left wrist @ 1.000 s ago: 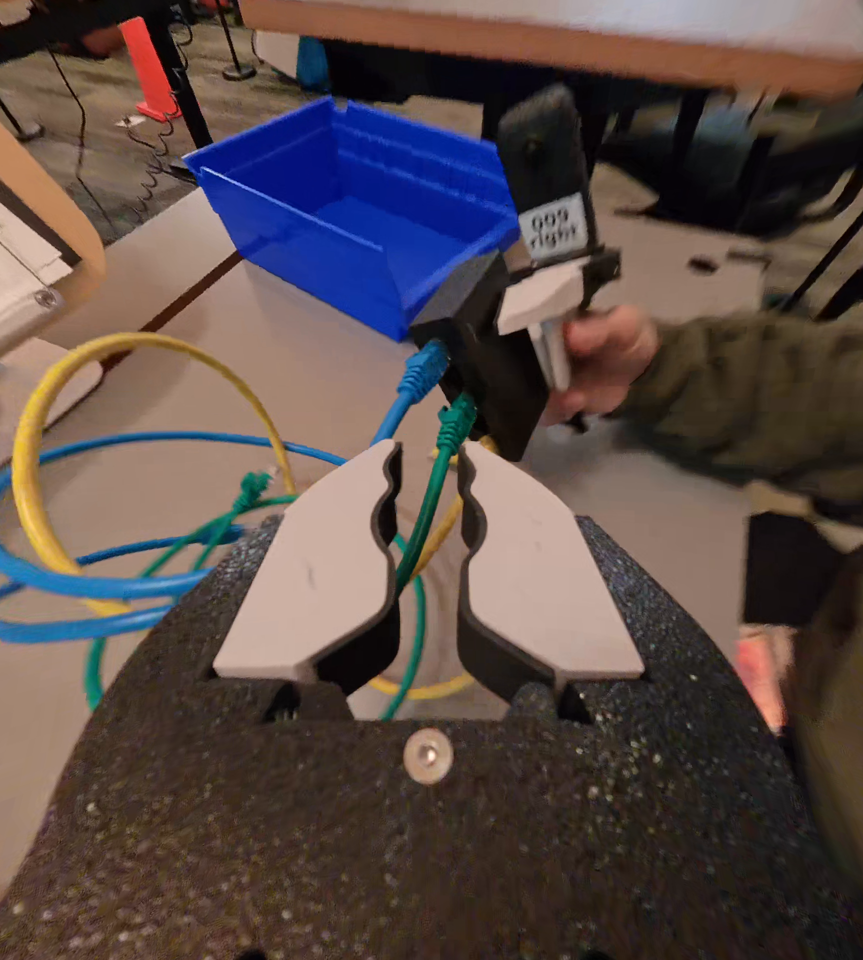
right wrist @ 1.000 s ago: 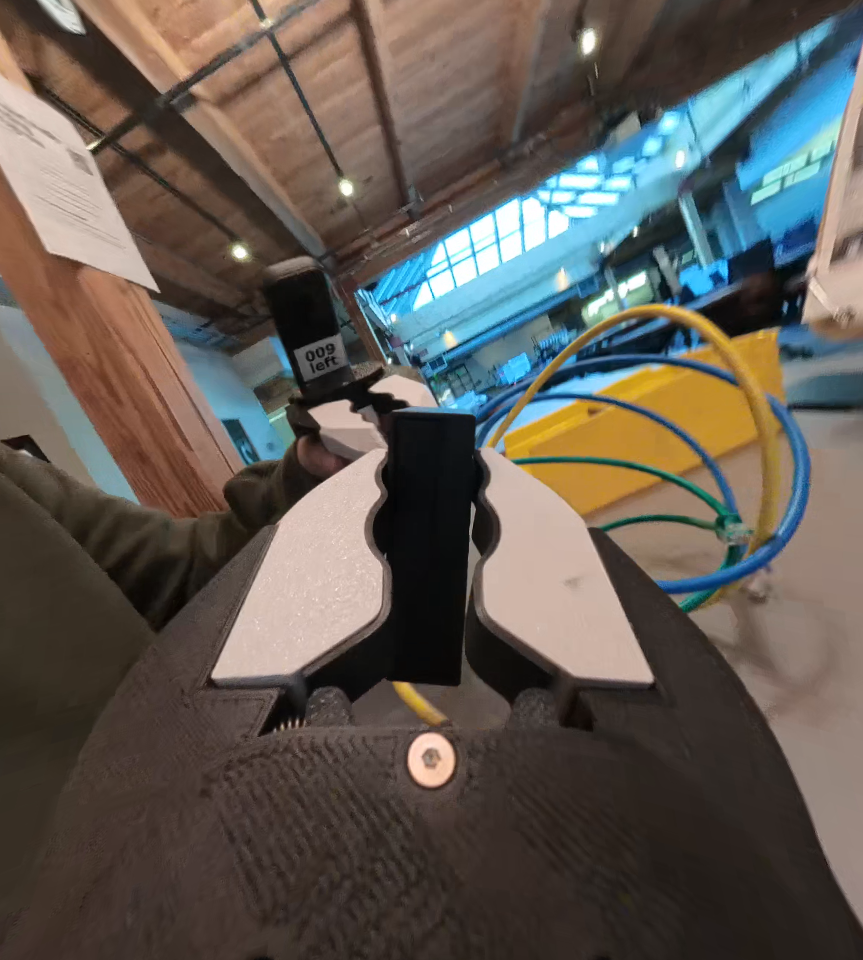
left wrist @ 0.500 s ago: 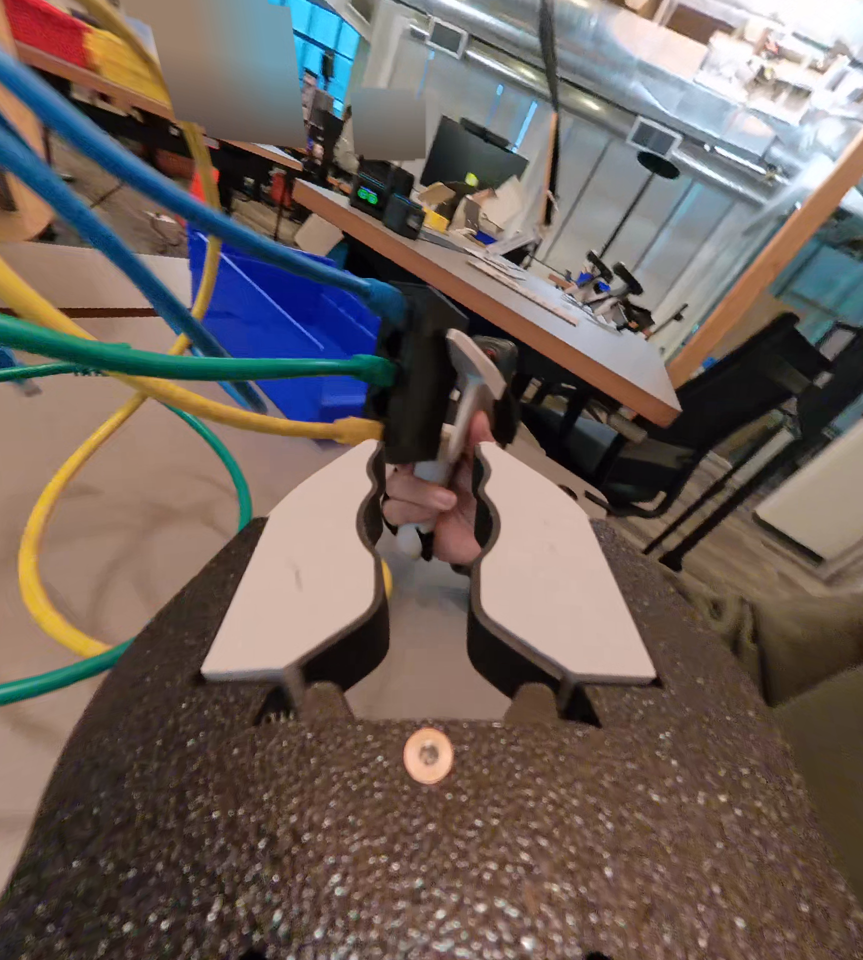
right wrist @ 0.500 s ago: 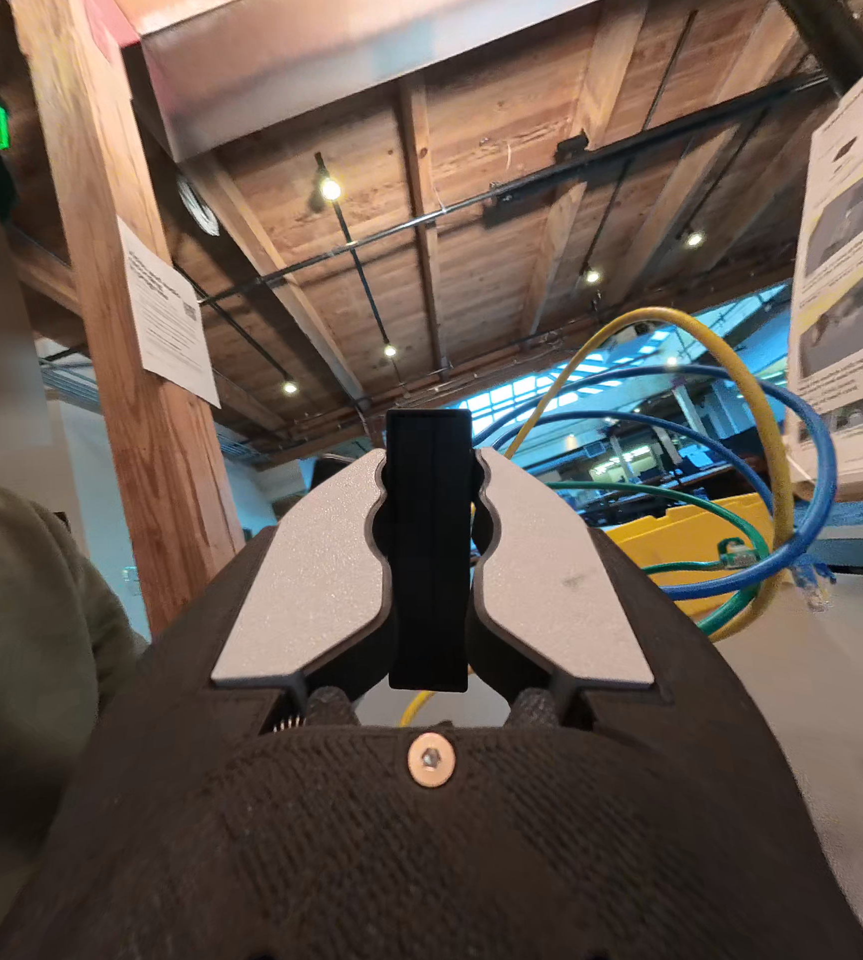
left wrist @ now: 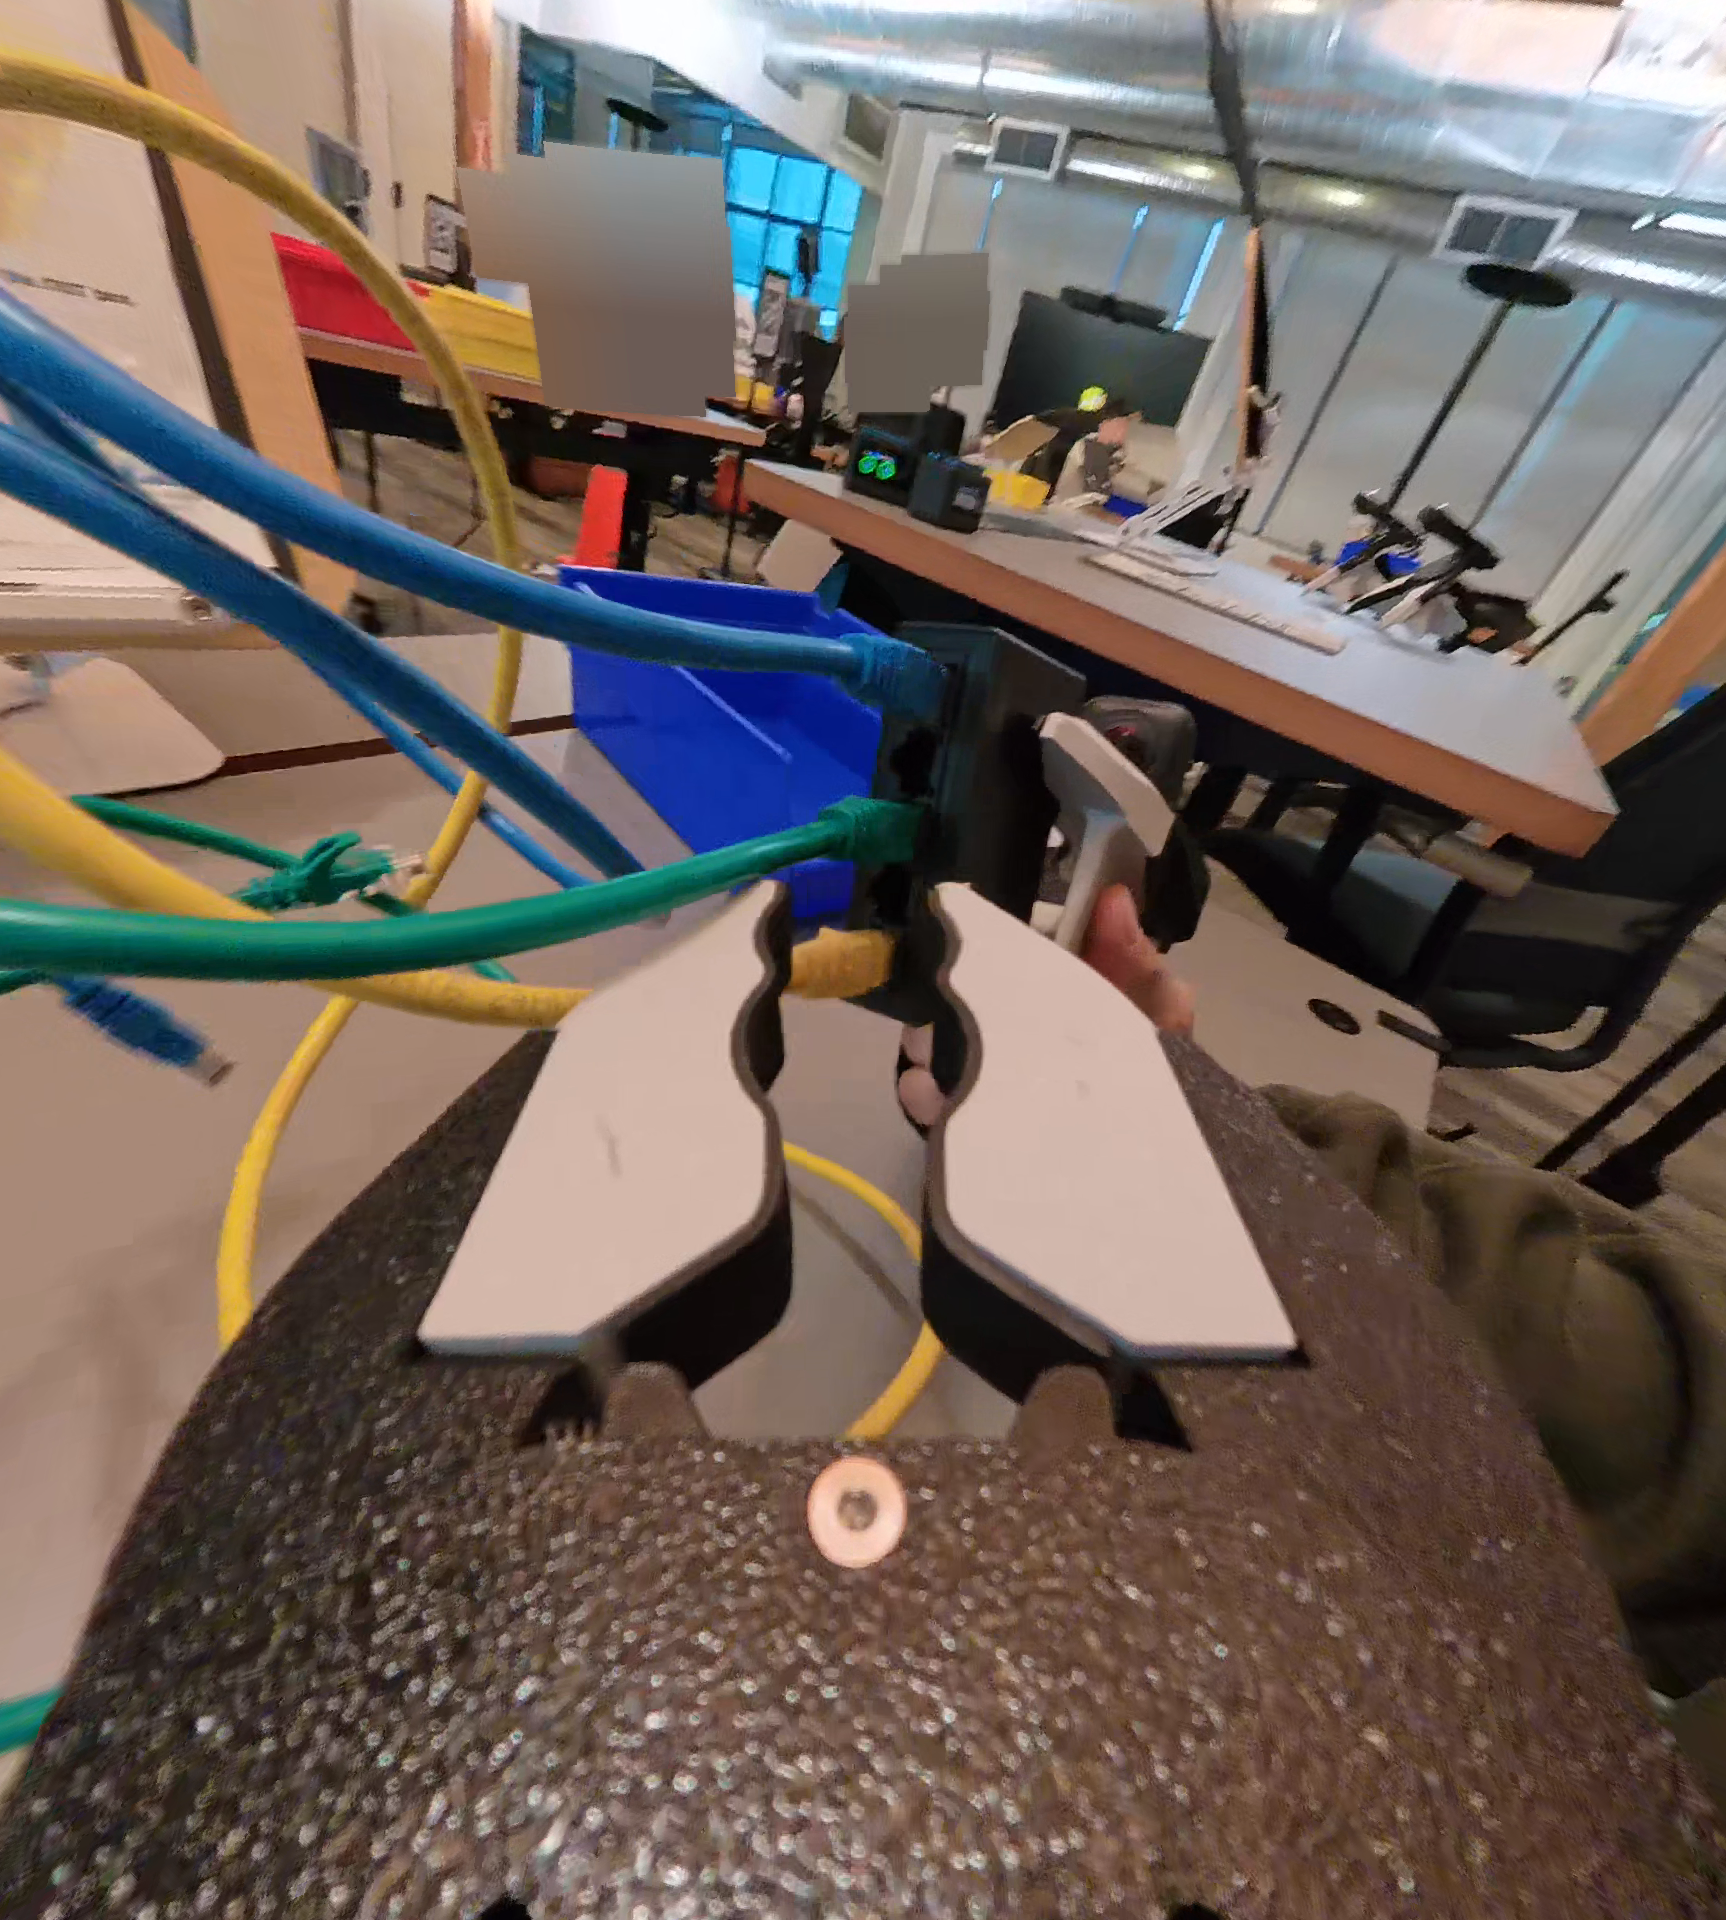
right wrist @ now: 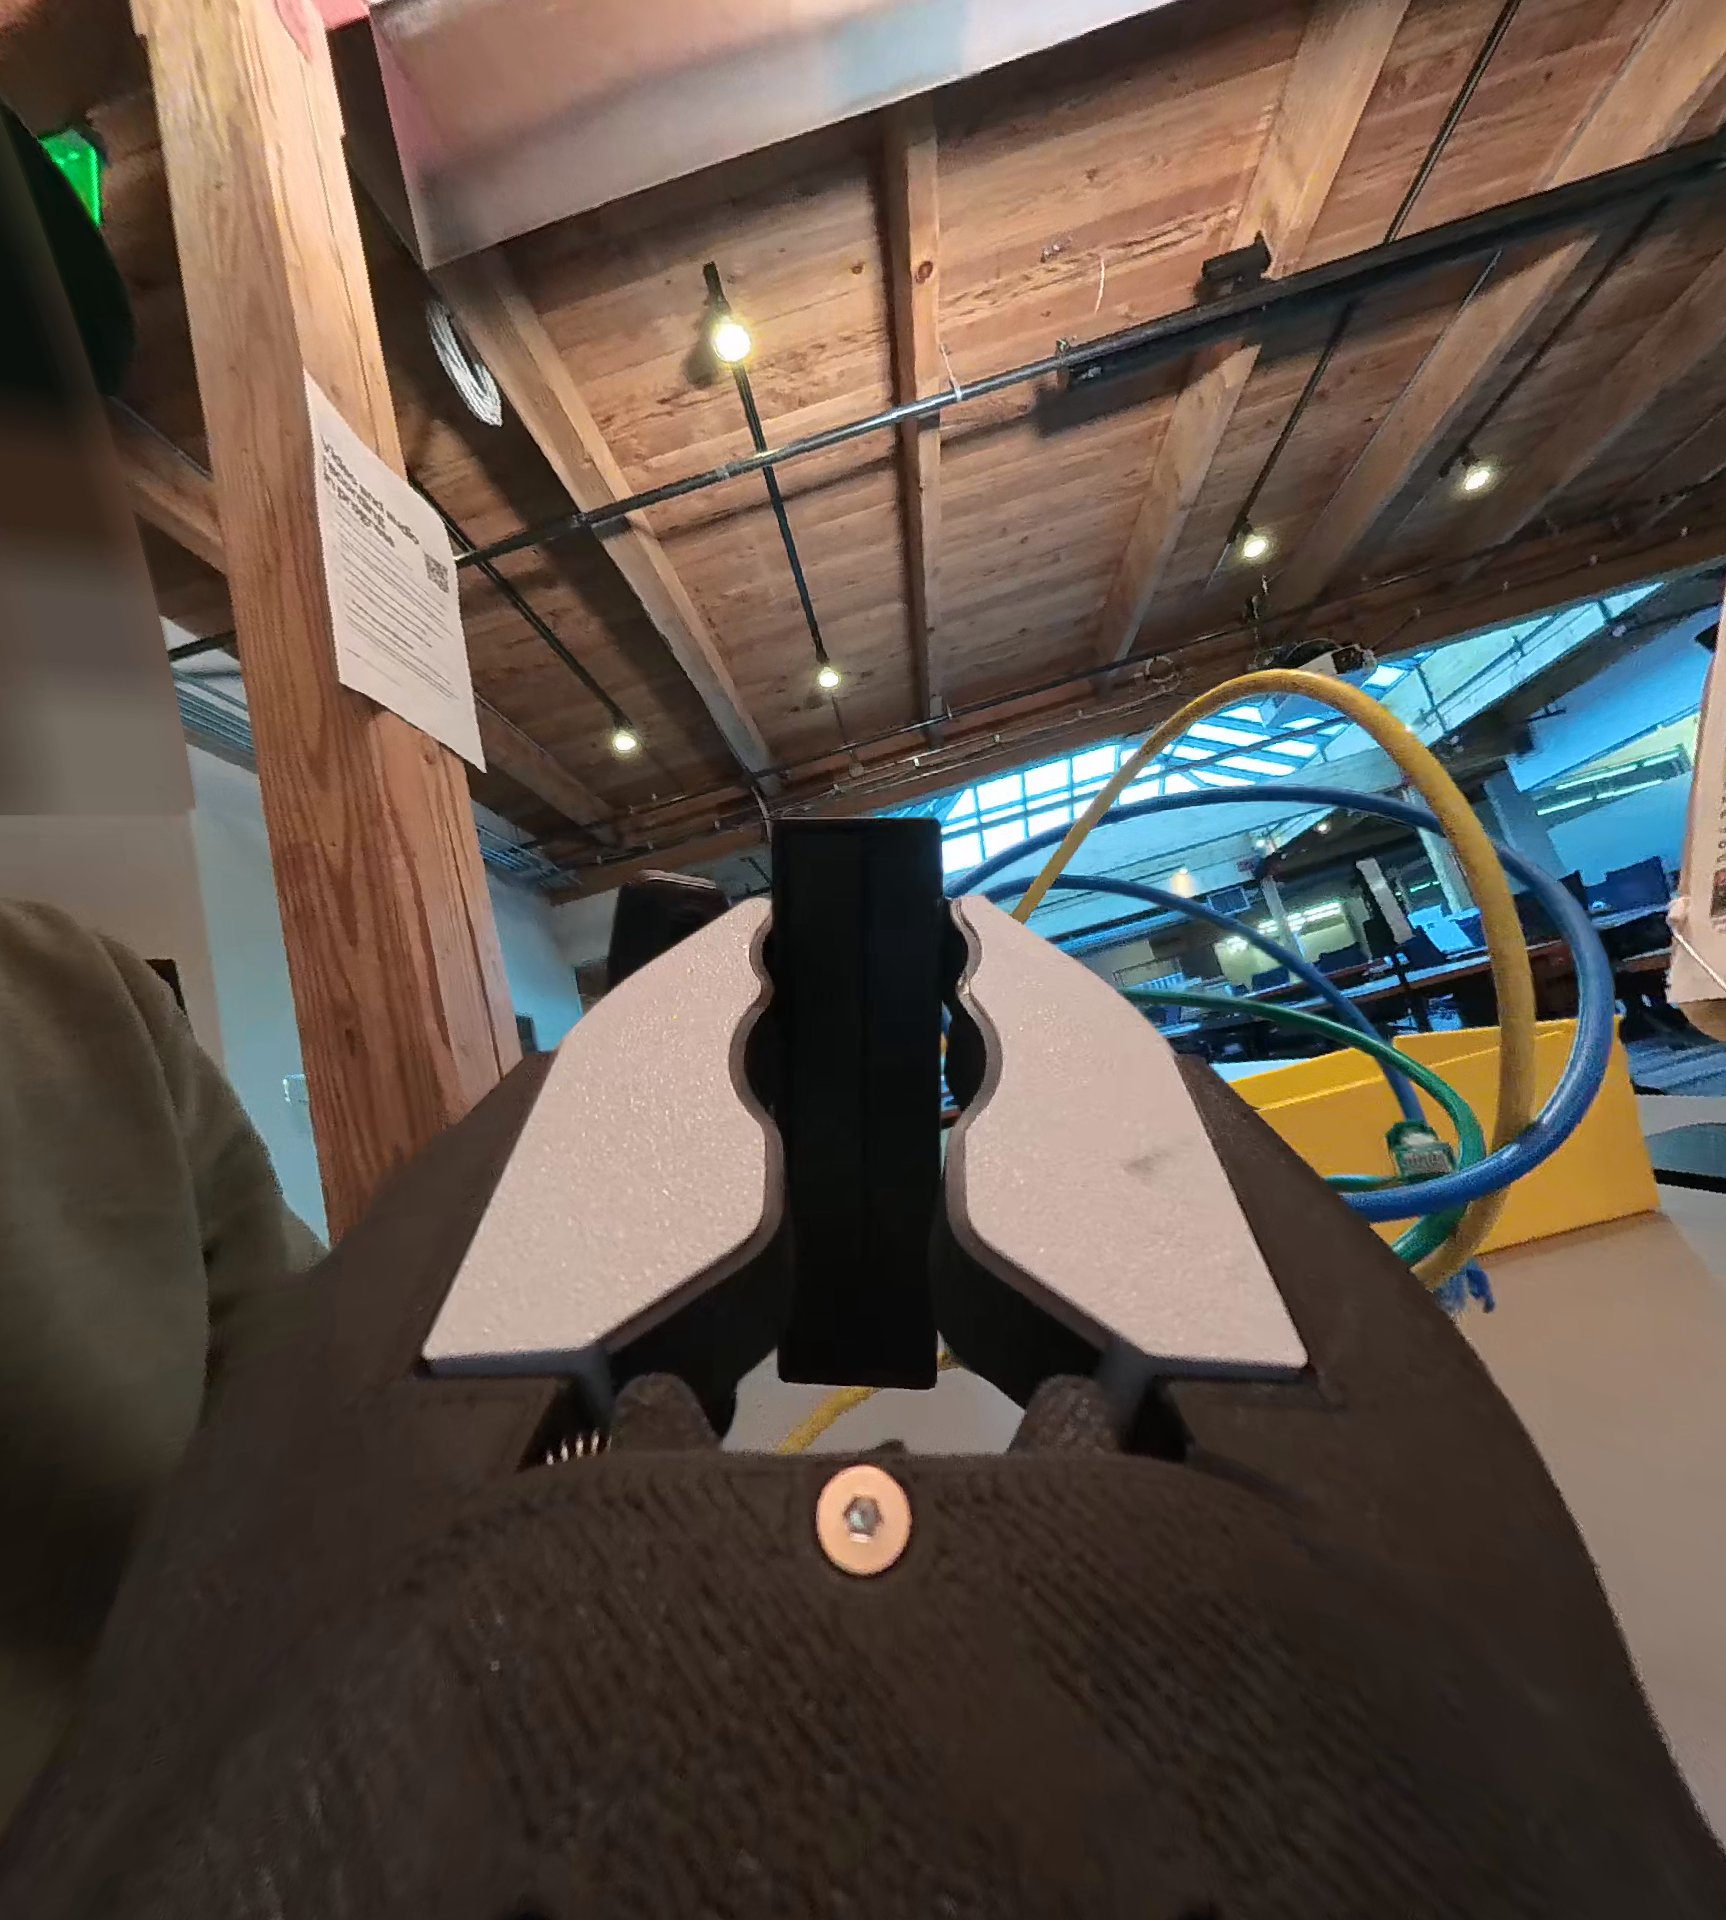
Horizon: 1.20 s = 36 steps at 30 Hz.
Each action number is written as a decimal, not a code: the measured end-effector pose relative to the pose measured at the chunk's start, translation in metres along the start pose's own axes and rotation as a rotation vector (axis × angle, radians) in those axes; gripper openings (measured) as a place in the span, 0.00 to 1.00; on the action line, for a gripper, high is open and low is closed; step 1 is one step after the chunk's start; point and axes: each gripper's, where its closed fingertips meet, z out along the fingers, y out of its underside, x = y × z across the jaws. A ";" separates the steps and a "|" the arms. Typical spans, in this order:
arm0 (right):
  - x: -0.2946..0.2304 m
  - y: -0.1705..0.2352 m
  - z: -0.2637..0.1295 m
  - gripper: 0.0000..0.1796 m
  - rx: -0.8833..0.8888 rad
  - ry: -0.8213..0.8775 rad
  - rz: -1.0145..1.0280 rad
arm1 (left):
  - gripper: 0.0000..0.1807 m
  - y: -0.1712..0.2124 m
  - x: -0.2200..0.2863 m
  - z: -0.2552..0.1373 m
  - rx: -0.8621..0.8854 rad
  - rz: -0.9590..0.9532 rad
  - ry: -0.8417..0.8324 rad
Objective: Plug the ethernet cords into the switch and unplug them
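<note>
Right gripper (right wrist: pixel 859 1039) clamps the black switch (right wrist: pixel 857 1091), held upright above the table (left wrist: pixel 59 1195). Blue cord (left wrist: pixel 485 582), green cord (left wrist: pixel 423 930), yellow cord (left wrist: pixel 828 961) plugged in. Left gripper (left wrist: pixel 859 997) released, jaws straddling the switch's lower end.

Left wrist view faces the switch (left wrist: pixel 984 769) closely; right looks up past it (right wrist: pixel 857 1091).
</note>
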 end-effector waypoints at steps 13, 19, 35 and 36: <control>-0.006 -0.001 0.000 0.16 -0.015 -0.031 -0.020 | 0.13 -0.008 0.009 -0.002 0.043 -0.169 0.126; -0.002 0.002 -0.003 0.16 -0.041 -0.012 -0.025 | 0.15 -0.011 0.024 -0.015 -0.071 0.066 0.107; -0.012 0.018 0.002 0.16 -0.136 -0.069 -0.045 | 0.07 0.005 0.002 -0.015 -0.409 0.414 0.023; -0.011 0.019 0.003 0.16 -0.139 -0.063 -0.048 | 0.08 0.006 -0.001 -0.015 -0.427 0.427 0.006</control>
